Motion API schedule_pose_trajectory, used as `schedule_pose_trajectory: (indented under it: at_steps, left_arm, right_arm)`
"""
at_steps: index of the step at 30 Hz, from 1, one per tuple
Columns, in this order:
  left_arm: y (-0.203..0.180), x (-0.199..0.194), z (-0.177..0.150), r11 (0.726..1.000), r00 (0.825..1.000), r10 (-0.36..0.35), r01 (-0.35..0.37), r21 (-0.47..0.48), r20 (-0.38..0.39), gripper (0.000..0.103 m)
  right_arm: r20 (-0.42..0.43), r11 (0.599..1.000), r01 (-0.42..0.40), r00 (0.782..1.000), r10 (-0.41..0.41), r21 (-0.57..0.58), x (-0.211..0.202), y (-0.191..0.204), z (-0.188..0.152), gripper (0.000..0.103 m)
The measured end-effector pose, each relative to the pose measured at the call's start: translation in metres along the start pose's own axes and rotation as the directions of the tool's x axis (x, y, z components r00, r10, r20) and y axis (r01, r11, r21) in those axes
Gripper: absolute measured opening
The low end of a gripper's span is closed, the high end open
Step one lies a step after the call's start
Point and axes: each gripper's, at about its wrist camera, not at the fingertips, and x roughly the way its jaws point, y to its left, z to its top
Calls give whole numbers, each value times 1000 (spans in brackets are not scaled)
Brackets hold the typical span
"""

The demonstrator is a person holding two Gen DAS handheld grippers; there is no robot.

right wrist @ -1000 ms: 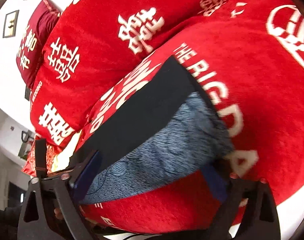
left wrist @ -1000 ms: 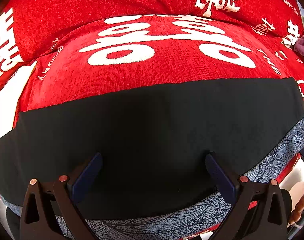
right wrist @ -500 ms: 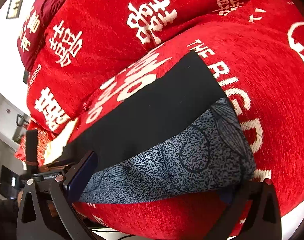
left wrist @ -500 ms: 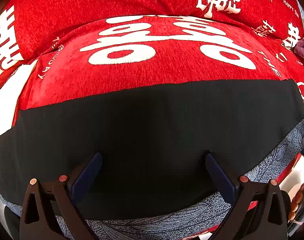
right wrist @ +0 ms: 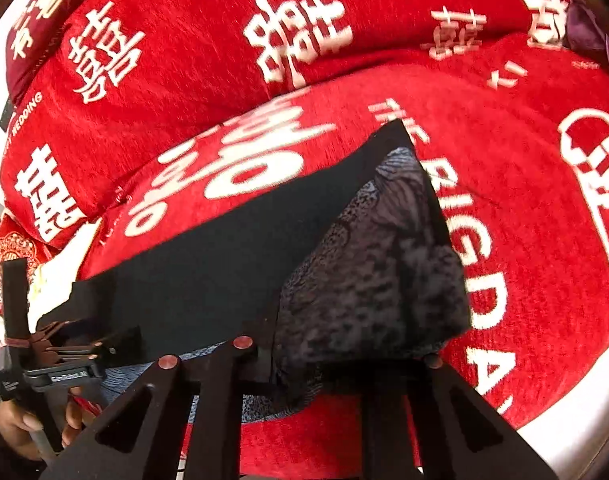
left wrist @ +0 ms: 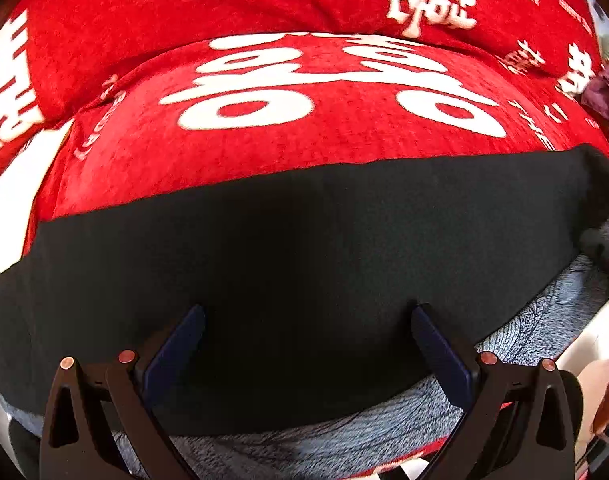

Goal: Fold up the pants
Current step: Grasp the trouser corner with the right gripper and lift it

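From the left wrist view, my left claw [left wrist: 306, 316] is released, its two blue-padded fingers [left wrist: 176, 344] spread wide over the black pants [left wrist: 288, 248] with nothing between them. The pants lie as a broad dark band right under and ahead of that claw, and the patterned grey-blue lining [left wrist: 520, 328] peeks out along the near edge and to the right of the pants. Blur softens that lining, so I cannot read its fold lines.

In the right wrist view, my right claw [right wrist: 336, 356] has the grey patterned end of the pants [right wrist: 376, 264] lifted up in front of the lens. The fabric covers the fingertips completely, so I cannot tell whether the claw is clenched on the cloth or merely under it. Left of the pants, the other claw [right wrist: 70, 354] shows small and low, with the person's hand [right wrist: 32, 428] cut off at the frame edge.

Beyond the pants, the red sofa seat cover [left wrist: 304, 152] with its big white characters stretches away bare, leaving room on the far side of the pants. Right of the pants in the right wrist view more bare red cover [right wrist: 544, 240] runs to a white border. Farther back rises the red backrest [left wrist: 184, 12], and at the far right of it a purple cloth [left wrist: 604, 96] sits half cut off by the lens rim.
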Motion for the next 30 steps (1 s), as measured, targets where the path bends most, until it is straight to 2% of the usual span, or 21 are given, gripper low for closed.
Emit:
schedule_pose_trajectory:
  at_steps: [3, 4, 6, 7, 9, 10, 13, 15, 16, 17, 18, 20, 22, 25, 27, 30]
  left_arm:
    - [15, -4, -3, 994, 998, -65, 64, -90, -7, 103]
    - [17, -3, -3, 993, 998, -67, 66, -100, -8, 103]
    - [4, 7, -3, 999, 999, 10, -11, -31, -41, 103]
    - [0, 7, -3, 999, 999, 36, -37, -16, -31, 103]
    - [4, 1, -2, 996, 997, 30, -36, -79, -68, 103]
    - [13, -6, -3, 989, 997, 7, -18, -150, -77, 103]
    - [29, -19, -5, 969, 997, 43, -56, -239, -58, 103]
    - [25, -6, -6, 975, 993, 36, -59, -212, -111, 103]
    - [19, 12, -7, 985, 984, 41, -69, -161, -176, 103]
    - [16, 11, -8, 987, 990, 64, -81, -137, -126, 103]
    - [13, 8, -9, 987, 991, 76, -91, -131, -113, 103]
    - [19, 4, -7, 985, 990, 33, -56, -163, -136, 103]
    - [36, -4, -7, 978, 993, -14, -11, -206, -119, 103]
    - [75, -15, -10, 963, 996, 23, -45, -267, -82, 103]
    - [107, -17, -14, 950, 997, 5, -31, -312, -83, 103]
    - [162, -21, -22, 921, 998, -28, 1, -391, -63, 103]
  right_arm:
    - [67, 997, 28, 997, -23, -73, -24, 24, 3, 16]
    - [84, 995, 40, 996, -32, -96, -31, 32, 5, 16]
    - [120, 987, 70, 991, -52, -148, -44, 51, 6, 16]
    - [130, 983, 81, 990, -60, -165, -47, 59, 7, 16]
    - [150, 968, 120, 985, -88, -219, -54, 78, 8, 16]
    - [165, 957, 146, 980, -107, -249, -57, 88, 7, 16]
    - [194, 940, 178, 973, -124, -291, -66, 105, 5, 16]
    - [202, 933, 192, 970, -134, -304, -70, 112, 4, 16]
    - [206, 929, 202, 968, -141, -311, -71, 115, 4, 16]
    - [214, 922, 213, 966, -148, -323, -72, 120, 3, 16]
    - [217, 918, 215, 965, -148, -333, -73, 125, 2, 16]
    - [235, 908, 224, 961, -146, -354, -76, 136, -1, 16]
    - [254, 891, 234, 957, -140, -390, -78, 150, -6, 16]
    - [286, 847, 254, 950, -128, -466, -78, 180, -16, 16]
    - [303, 805, 272, 945, -121, -527, -74, 204, -24, 16]
    - [322, 705, 301, 940, -109, -642, -57, 251, -46, 16]
